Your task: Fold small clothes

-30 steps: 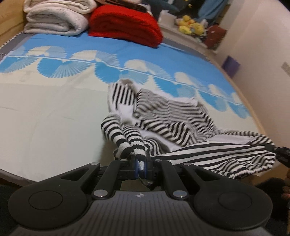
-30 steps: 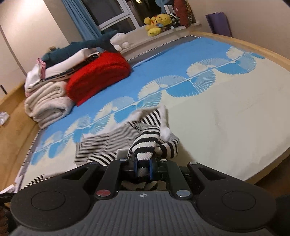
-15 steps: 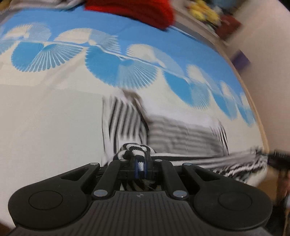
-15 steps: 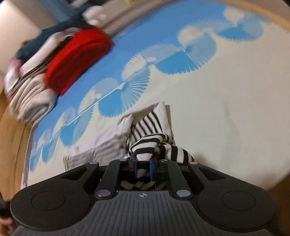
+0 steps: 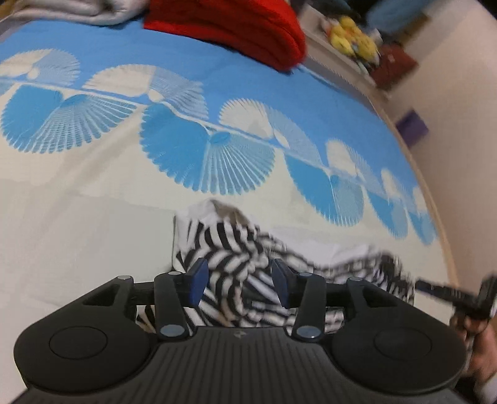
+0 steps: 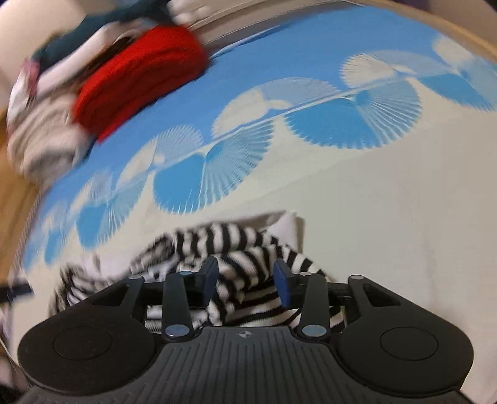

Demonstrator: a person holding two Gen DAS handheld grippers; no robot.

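Note:
A small black-and-white striped garment (image 5: 236,258) lies bunched on the bed's cream and blue cover (image 5: 93,199). My left gripper (image 5: 237,281) is open, its blue pads either side of a striped fold, holding nothing. My right gripper (image 6: 247,279) is open too, just above the garment (image 6: 230,245), which lies between and under its fingers. The right gripper's dark tip shows at the far right edge of the left wrist view (image 5: 459,295). The garment's lower part is hidden behind both gripper bodies.
A folded red knit (image 5: 236,28) and folded white blankets (image 6: 40,143) sit at the far side of the bed. Yellow plush toys (image 5: 354,34) stand on a ledge beyond. The bed's wooden edge (image 5: 435,199) runs along the right.
Both grippers held striped cloth before; both have opened and let it drop onto the bed. They carried the garment's near edge forward over itself, and it now lies more bunched.

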